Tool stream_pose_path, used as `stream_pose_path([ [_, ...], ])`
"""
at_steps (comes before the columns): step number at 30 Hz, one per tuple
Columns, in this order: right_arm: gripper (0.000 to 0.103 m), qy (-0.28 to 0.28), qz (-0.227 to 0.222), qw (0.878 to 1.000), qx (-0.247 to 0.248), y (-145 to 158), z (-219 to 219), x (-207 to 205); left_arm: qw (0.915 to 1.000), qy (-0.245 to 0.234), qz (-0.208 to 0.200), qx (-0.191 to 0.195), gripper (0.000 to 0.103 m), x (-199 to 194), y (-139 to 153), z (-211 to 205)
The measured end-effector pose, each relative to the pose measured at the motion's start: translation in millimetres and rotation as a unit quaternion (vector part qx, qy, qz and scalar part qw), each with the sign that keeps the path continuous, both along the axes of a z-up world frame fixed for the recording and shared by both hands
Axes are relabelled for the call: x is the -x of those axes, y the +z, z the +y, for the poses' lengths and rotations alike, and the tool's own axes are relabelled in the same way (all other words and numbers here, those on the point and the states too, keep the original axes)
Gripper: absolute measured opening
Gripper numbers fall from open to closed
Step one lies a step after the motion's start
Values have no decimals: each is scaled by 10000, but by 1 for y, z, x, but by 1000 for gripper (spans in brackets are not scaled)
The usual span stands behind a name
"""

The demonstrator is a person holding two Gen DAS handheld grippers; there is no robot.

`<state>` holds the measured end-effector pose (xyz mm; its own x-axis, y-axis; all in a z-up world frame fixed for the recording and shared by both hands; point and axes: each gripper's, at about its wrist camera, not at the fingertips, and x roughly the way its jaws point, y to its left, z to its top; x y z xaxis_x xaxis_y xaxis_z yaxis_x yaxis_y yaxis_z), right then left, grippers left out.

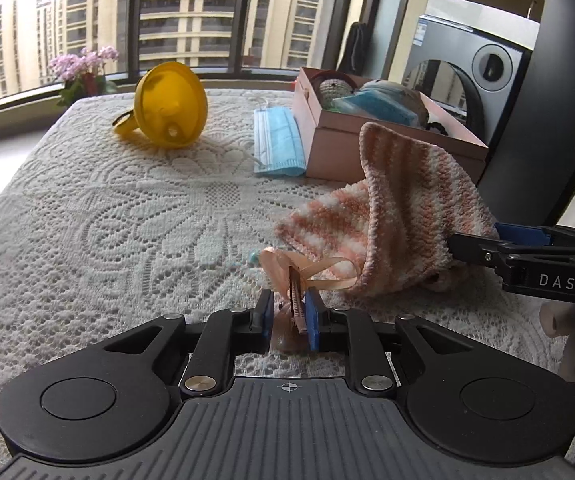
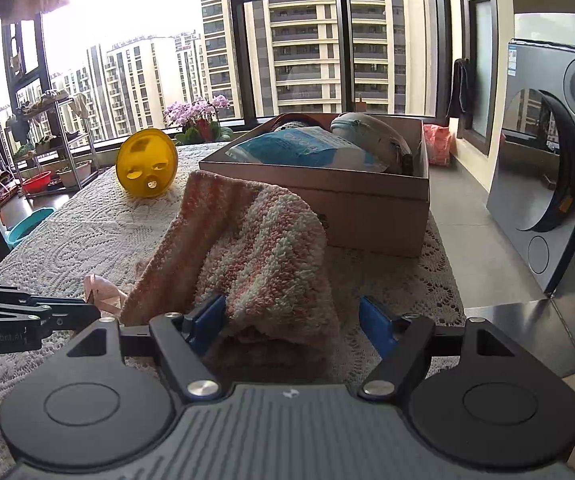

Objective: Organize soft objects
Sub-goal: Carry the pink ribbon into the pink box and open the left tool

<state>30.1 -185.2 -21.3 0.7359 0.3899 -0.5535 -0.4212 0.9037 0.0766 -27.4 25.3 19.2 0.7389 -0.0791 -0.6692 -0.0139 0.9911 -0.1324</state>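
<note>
My left gripper (image 1: 290, 314) is shut on a peach ribbon hair clip (image 1: 299, 276), low over the lace cloth. Just right of it lies a pink and white striped knitted cloth (image 1: 391, 220), bunched and partly standing up. My right gripper (image 2: 295, 320) is open, its blue pads (image 2: 375, 326) on either side of that knitted cloth (image 2: 255, 236); the left pad is against it, the right pad stands apart. The right gripper also shows in the left wrist view (image 1: 499, 246). Behind stands a pink cardboard box (image 1: 367, 136) that holds several soft items.
A blue face mask (image 1: 277, 140) lies against the box's left side. A yellow funnel (image 1: 171, 106) lies at the far left of the table. A washing machine (image 2: 555, 184) stands right of the table. Pink flowers (image 2: 197, 114) stand at the window.
</note>
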Motion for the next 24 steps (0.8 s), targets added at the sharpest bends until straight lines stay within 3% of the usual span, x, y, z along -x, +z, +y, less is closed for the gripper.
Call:
stream_pose_path([
  [8, 75, 34, 77, 9993, -359, -8, -7, 2, 10000, 51, 27, -18, 22, -14, -2, -3],
  [11, 83, 207, -71, 9985, -495, -2, -10, 9, 9999, 67, 70, 55, 22, -16, -3, -3],
  [13, 92, 320, -211, 9983, -437, 6, -7, 10, 9999, 83, 81, 98, 21, -16, -3, -3],
  [16, 93, 476, -441, 9977, -187, 16, 6, 3, 9999, 33, 59, 89, 21, -13, -3, -4],
  [19, 93, 567, -252, 9980, -111, 14, 21, -17, 10000, -57, 1, 59, 21, -11, -4, -3],
  [20, 91, 573, 12, 9983, -62, 10, 27, -28, 9999, -76, -10, 70, 21, -10, -4, -3],
  [22, 66, 633, 477, 9968, -39, 0, 35, -43, 9999, -128, -39, 93, 22, -10, -5, -1],
  [23, 45, 585, 534, 9968, -92, -3, 36, -45, 9998, -145, -67, 73, 21, -9, -5, 0],
  [24, 36, 518, 457, 9976, -96, -2, 36, -43, 9998, -167, -111, 47, 19, -7, -6, 0],
])
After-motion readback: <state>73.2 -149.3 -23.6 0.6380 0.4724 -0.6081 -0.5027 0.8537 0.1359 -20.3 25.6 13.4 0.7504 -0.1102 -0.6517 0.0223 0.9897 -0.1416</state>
